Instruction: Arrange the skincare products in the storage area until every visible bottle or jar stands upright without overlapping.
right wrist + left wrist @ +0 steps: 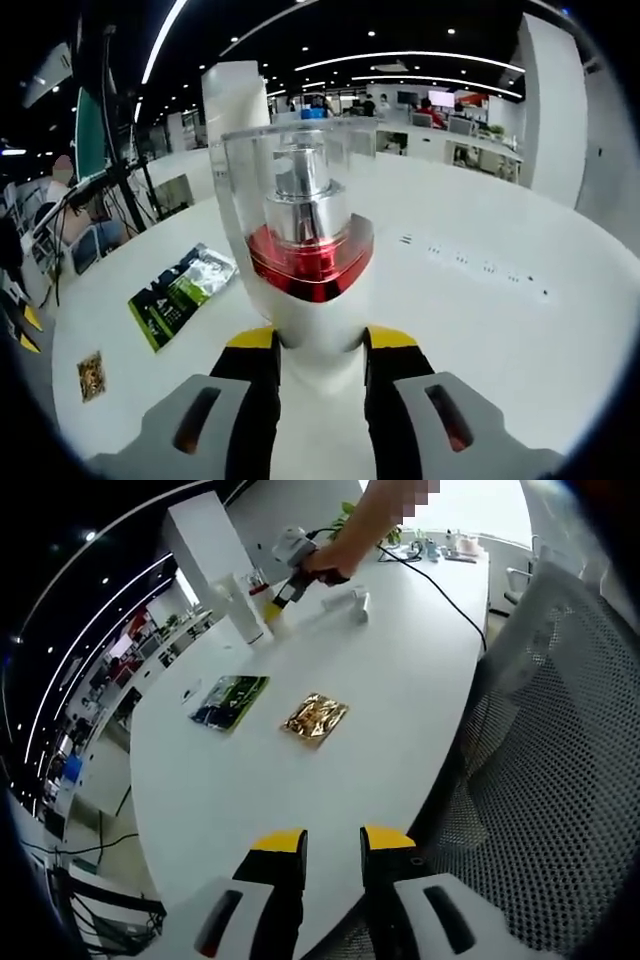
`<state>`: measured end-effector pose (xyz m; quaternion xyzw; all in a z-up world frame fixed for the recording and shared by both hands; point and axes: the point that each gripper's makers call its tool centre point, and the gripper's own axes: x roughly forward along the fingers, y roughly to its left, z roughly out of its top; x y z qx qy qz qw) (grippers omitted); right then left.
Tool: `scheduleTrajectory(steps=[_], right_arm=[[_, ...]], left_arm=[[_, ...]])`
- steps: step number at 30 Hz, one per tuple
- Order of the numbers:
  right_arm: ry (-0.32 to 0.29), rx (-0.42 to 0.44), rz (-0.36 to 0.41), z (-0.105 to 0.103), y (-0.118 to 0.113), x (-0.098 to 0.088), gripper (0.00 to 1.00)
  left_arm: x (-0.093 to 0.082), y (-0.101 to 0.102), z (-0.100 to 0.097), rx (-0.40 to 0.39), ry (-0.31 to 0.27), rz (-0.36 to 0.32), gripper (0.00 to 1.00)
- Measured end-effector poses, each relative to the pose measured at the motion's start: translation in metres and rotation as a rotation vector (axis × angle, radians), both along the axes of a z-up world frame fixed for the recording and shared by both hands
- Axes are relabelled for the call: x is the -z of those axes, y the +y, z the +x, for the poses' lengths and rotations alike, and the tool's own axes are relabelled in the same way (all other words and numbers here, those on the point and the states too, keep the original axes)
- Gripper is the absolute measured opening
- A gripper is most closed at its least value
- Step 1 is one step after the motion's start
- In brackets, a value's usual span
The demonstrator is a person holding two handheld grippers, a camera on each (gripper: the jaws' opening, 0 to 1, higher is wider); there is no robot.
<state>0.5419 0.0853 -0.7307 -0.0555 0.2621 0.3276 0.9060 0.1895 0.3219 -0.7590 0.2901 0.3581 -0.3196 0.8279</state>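
Observation:
My right gripper (322,350) is shut on a white bottle (310,300) with a red band and a clear cap. Its base is hidden between the jaws. A tall white tube (236,100) stands just behind it. In the left gripper view, a hand holds that right gripper (274,608) at the far end of the white table (400,710), beside the upright white tube (240,608). A white bottle (348,601) lies on its side a little to the right. My left gripper (333,845) is open over the near table edge, holding nothing.
A green sachet (232,700) and a gold sachet (315,718) lie flat mid-table; they appear as the green sachet (180,290) and gold sachet (92,375) at the left. A mesh chair (550,730) stands at the right edge. A black cable (440,590) crosses the far end.

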Motion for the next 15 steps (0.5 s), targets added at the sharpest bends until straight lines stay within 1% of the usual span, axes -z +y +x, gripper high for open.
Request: scheduleTrajectory(steps=[15], right_arm=[[0.008, 0.008, 0.006, 0.0025, 0.0010, 0.0019, 0.31]], left_arm=[[0.0003, -0.0004, 0.0010, -0.008, -0.003, 0.000, 0.22]])
